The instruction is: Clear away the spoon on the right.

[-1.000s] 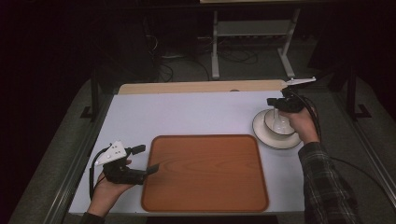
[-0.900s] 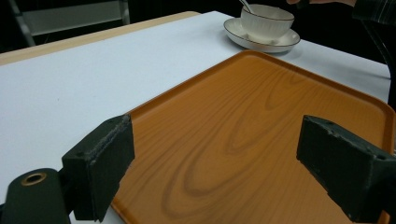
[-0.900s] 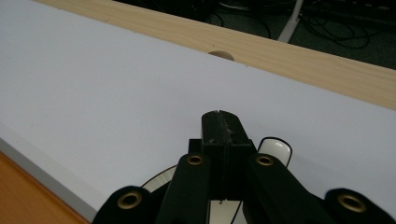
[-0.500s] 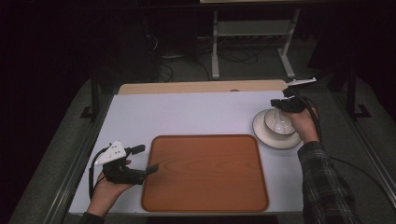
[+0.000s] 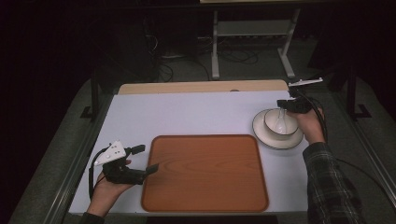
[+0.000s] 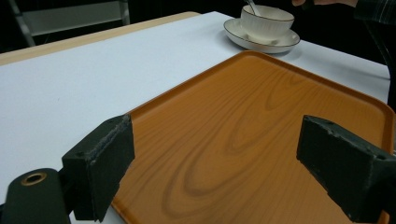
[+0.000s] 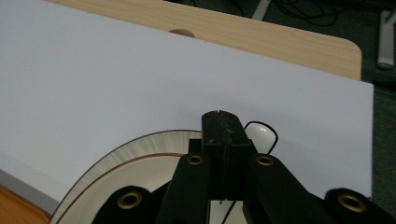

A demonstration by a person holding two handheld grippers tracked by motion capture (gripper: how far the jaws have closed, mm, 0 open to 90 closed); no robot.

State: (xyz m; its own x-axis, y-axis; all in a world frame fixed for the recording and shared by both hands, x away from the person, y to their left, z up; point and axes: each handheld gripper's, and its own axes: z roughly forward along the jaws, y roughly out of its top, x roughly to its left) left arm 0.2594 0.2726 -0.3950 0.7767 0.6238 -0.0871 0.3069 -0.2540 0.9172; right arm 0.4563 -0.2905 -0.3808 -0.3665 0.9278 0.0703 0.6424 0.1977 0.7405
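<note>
Covering most of the tabletop [image 5: 196, 112] is a white sheet, with a brown tray [image 5: 205, 172] lying at its near middle. Right of the tray, apart from it, sits a saucer [image 5: 261, 135] carrying a bowl [image 5: 273, 126]. A white spoon [image 5: 281, 122] stands tilted in the bowl, its handle clamped in the right tool [image 5: 284, 108], jaws together on it. At the tray's left edge, the left tool [image 5: 147, 161] rests with jaws wide apart, holding nothing.
</note>
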